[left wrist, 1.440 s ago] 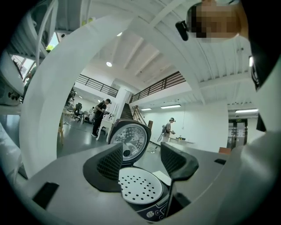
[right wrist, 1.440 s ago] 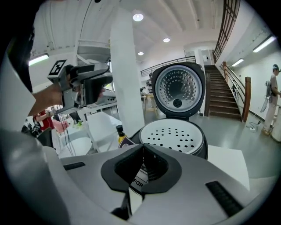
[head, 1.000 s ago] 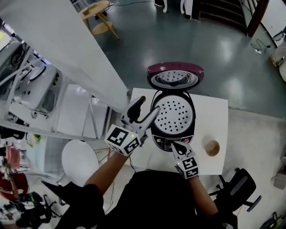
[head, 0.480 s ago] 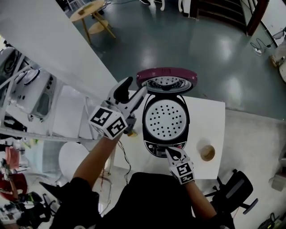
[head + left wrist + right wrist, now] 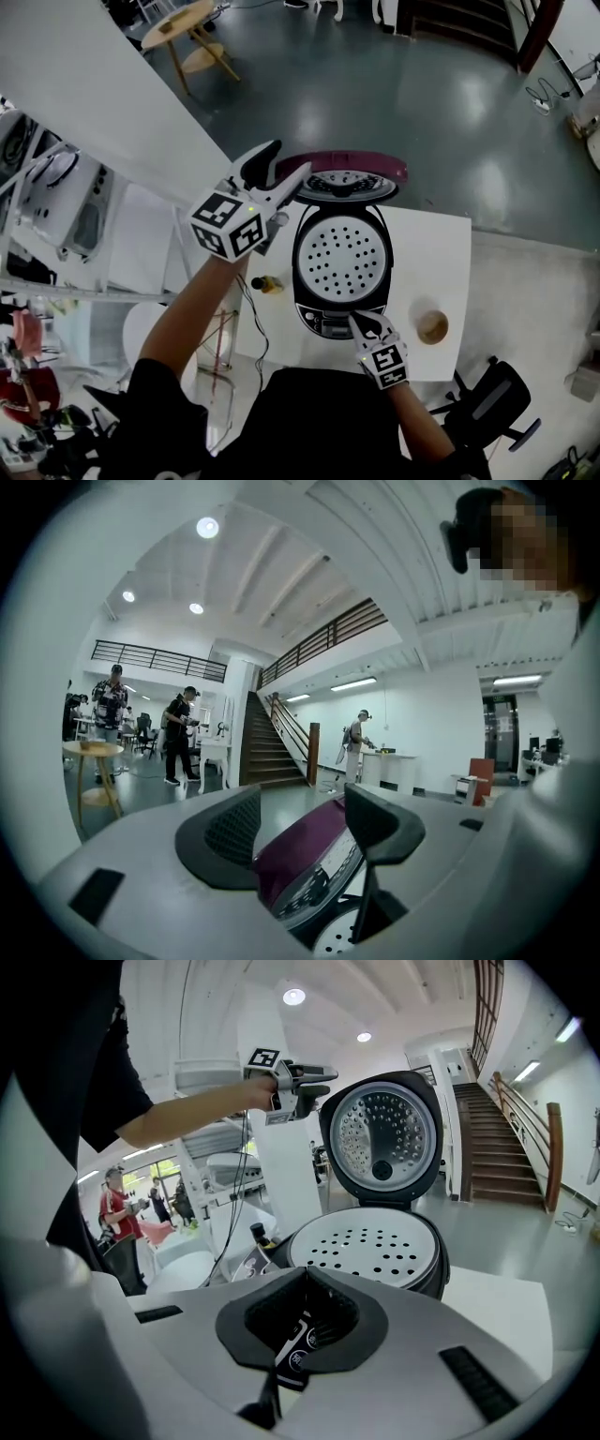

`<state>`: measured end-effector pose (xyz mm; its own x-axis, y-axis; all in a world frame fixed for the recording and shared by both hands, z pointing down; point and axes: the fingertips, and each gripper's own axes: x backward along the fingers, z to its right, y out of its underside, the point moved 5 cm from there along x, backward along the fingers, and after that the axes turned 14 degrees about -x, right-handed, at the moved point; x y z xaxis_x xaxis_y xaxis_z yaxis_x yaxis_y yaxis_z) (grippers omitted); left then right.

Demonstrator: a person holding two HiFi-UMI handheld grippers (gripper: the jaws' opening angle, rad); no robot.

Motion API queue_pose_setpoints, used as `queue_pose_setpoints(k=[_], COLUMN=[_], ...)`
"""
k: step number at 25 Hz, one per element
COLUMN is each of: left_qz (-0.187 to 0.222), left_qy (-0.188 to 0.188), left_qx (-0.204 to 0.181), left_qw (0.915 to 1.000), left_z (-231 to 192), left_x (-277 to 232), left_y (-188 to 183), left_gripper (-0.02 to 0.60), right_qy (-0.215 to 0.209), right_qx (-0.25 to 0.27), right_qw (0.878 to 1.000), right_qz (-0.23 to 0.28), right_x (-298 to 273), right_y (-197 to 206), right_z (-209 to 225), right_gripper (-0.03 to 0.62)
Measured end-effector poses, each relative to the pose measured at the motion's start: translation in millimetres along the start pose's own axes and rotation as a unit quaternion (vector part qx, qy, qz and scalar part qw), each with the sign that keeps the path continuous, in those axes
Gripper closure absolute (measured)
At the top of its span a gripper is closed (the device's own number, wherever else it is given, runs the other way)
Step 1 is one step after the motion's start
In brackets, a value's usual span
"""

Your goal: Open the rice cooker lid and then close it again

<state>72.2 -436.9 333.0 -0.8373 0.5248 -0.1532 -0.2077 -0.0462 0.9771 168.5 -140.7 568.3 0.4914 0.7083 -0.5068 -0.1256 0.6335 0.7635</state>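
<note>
Rice cooker (image 5: 340,258) at middle of white counter (image 5: 441,244), top open. Lid (image 5: 342,175) upright on far hinge, long edge running left-right.

Left gripper (image 5: 286,164) raised just left of lid's top edge, pointing roughly level across it. Jaws wide, nothing clamped; contact unclear.

Right gripper (image 5: 361,322) closed, empty, tip at near control panel (image 5: 328,323).

Judgement: left hand nearer lid; closing needs lid top pushed toward near side.

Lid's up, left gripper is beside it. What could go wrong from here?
The open left gripper sits at the left edge of the upright maroon rice cooker lid, not its middle: an off-centre push may slip off or slam it. The shut right gripper points at the black front control panel: it might press a button.
</note>
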Motion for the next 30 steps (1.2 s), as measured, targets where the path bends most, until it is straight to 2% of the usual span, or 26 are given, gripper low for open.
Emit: queue_pose_setpoints(k=[3, 6, 17, 20, 25, 28, 30], left_qz=[-0.011, -0.007, -0.059, -0.066, -0.082, -0.087, -0.092], left_qy=[0.003, 0.01, 0.073, 0.104, 0.129, 0.151, 0.167], left_qx=[-0.012, 0.0, -0.03, -0.049, -0.066, -0.108, -0.16], left_qw=[0.9999, 0.9999, 0.9951, 0.9912, 0.9861, 0.9787, 0.9684], left_z=[-4, -7, -14, -10, -6, 3, 13], left_x=[-9, -16, -26, -28, -28, -25, -23], left_y=[5, 6, 18, 14, 13, 10, 6], left_gripper=[0.321, 0.321, 0.322, 0.38, 0.402, 0.428, 0.489], right_qy=[0.005, 0.009, 0.026, 0.036, 0.059, 0.07, 0.072], right_qx=[-0.001, -0.007, -0.015, -0.024, -0.053, -0.067, -0.066], right_qw=[1.0, 1.0, 0.999, 0.999, 0.997, 0.995, 0.995], right_qz=[0.004, 0.01, 0.015, 0.019, 0.025, 0.028, 0.029], right_x=[1, 1, 2, 4, 15, 21, 24], right_y=[-3, -6, -7, -7, 0, 6, 8], right_z=[6, 12, 17, 20, 24, 23, 22], right_gripper=[0.594, 0.594, 0.594, 0.594, 0.594, 0.594, 0.594])
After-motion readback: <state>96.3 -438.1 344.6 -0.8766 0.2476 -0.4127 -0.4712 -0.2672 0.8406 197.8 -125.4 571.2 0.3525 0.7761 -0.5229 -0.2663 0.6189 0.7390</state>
